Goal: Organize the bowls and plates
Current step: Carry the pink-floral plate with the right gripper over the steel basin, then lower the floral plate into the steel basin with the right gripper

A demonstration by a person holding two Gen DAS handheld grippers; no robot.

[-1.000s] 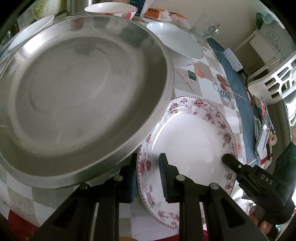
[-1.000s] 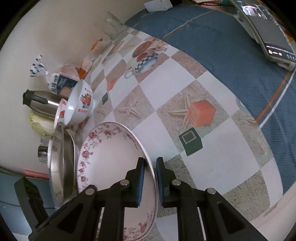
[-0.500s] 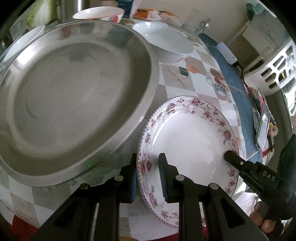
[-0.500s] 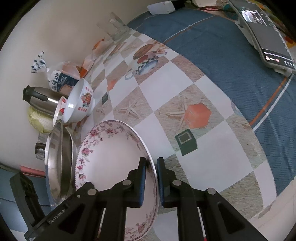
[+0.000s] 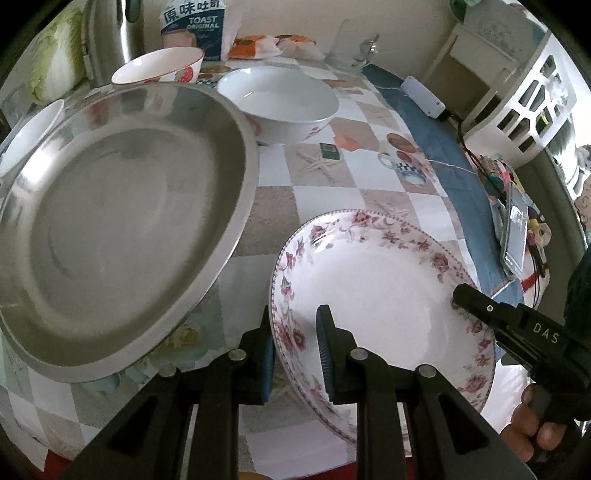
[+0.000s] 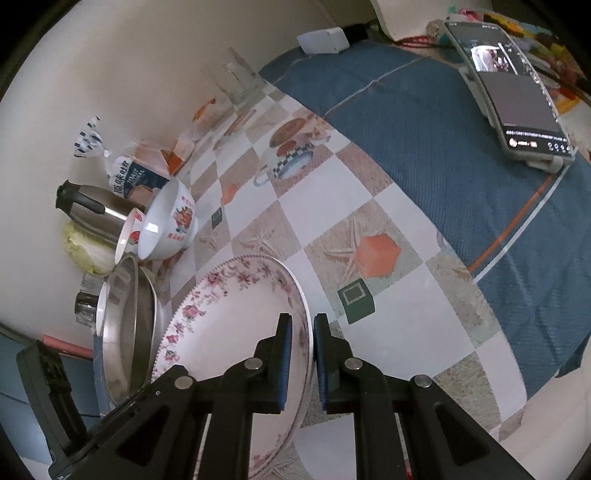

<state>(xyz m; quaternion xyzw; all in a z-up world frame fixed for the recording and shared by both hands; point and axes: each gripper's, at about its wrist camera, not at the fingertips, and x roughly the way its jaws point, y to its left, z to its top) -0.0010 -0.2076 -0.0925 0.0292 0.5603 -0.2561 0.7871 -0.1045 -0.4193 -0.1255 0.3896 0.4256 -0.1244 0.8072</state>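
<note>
A white plate with a pink floral rim (image 5: 376,291) is held off the checked tablecloth by both grippers. My left gripper (image 5: 293,350) is shut on its left rim. My right gripper (image 6: 301,354) is shut on the plate's opposite rim (image 6: 236,332); it shows at the right of the left wrist view (image 5: 517,328). A large steel plate (image 5: 110,221) lies to the left, also seen edge-on in the right wrist view (image 6: 125,332). A big white bowl (image 5: 277,103) and a red-patterned bowl (image 5: 159,66) stand behind.
A steel kettle (image 6: 92,214), cabbage (image 5: 55,70), toast bag (image 5: 192,26) and glasses (image 6: 236,81) line the wall. Another white bowl (image 5: 29,129) sits far left. A phone (image 6: 517,88) lies on the blue cloth (image 6: 443,147). A white basket (image 5: 535,99) stands beyond the table.
The floral plate has moved right and toward me, away from the steel plate; it no longer sits under the steel plate's rim. Both grippers stay shut on it.
</note>
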